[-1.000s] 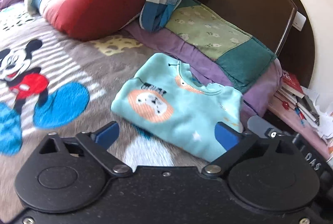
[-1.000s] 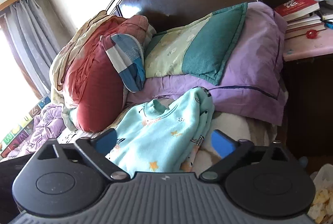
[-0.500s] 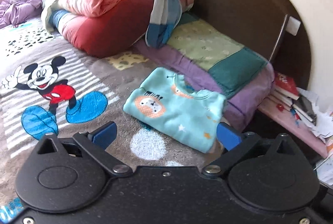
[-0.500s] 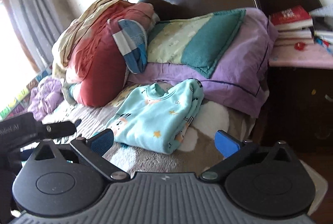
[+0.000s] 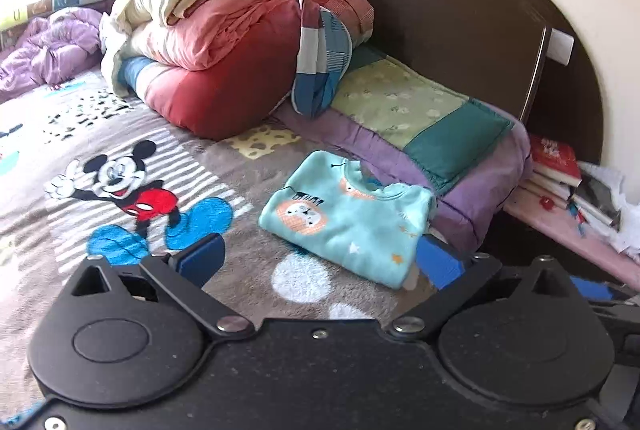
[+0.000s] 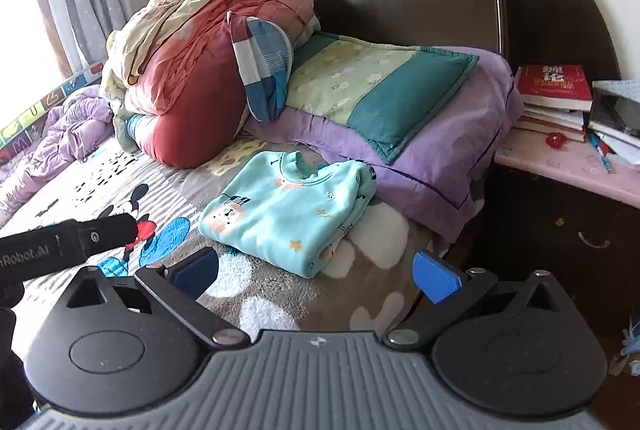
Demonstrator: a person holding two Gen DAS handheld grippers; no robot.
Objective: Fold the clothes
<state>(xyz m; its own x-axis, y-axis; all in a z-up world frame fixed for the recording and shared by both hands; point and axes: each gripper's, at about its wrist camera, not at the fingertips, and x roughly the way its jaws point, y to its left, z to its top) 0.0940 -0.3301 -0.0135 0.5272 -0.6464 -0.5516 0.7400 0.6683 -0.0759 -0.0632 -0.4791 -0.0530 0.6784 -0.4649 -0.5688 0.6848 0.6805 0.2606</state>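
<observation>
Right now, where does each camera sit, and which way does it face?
Left wrist: on the left gripper, facing the headboard across the bed; only its open fingers show.
Right wrist: on the right gripper, facing the headboard and nightstand; its open fingers and the left gripper's body show.
Shared: the folded sweater, pillows, books.

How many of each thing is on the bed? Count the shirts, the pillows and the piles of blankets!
Folded light-blue shirt: 1
Pillows: 2, a green and teal one on a purple one
Pile of red and cream bedding: 1
Crumpled purple quilt: 1
Total: 5
</observation>
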